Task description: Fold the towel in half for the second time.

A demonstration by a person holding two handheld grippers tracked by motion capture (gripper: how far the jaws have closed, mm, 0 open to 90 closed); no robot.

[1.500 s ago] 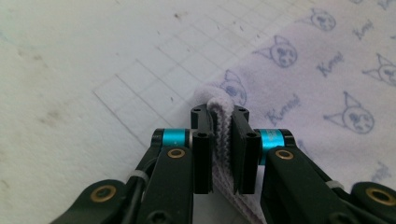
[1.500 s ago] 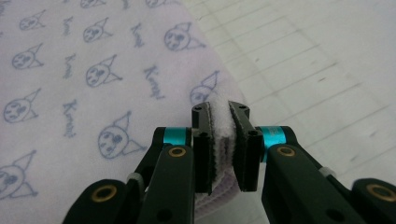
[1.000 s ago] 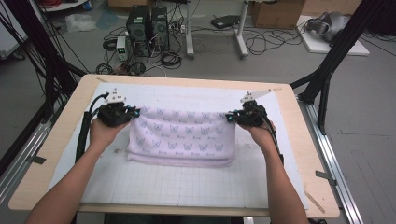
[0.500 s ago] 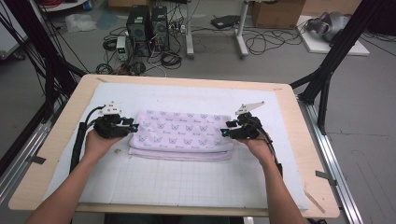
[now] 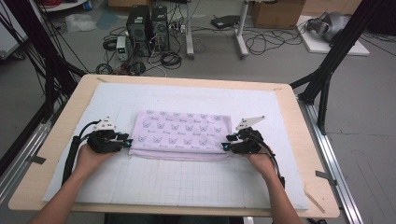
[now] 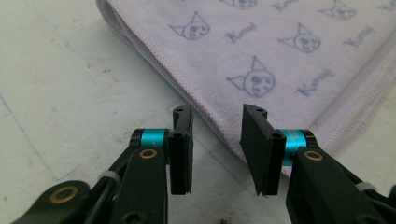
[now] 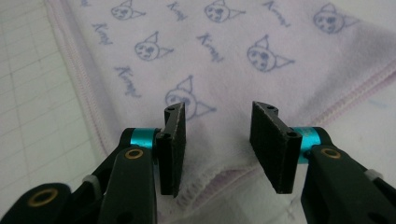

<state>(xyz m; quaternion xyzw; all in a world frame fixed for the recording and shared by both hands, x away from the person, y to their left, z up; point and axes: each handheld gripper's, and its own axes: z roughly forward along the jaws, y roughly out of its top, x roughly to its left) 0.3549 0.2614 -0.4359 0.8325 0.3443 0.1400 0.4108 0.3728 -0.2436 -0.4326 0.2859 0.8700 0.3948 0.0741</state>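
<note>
Both the left gripper point(image 5: 125, 141) and right gripper point(image 5: 226, 143) have just been opening, jaws parted and empty (nothing between them); the folded towel point(image 5: 182, 134) at frame centre could spring unfolded.

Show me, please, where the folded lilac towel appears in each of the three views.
High view: folded lilac towel at the table's centre, between both grippers.
Left gripper view: towel at upper right, beyond the open jaws.
Right gripper view: towel across the top, corner under the jaws.
Shared landmark: its blue cat-face print.
</note>
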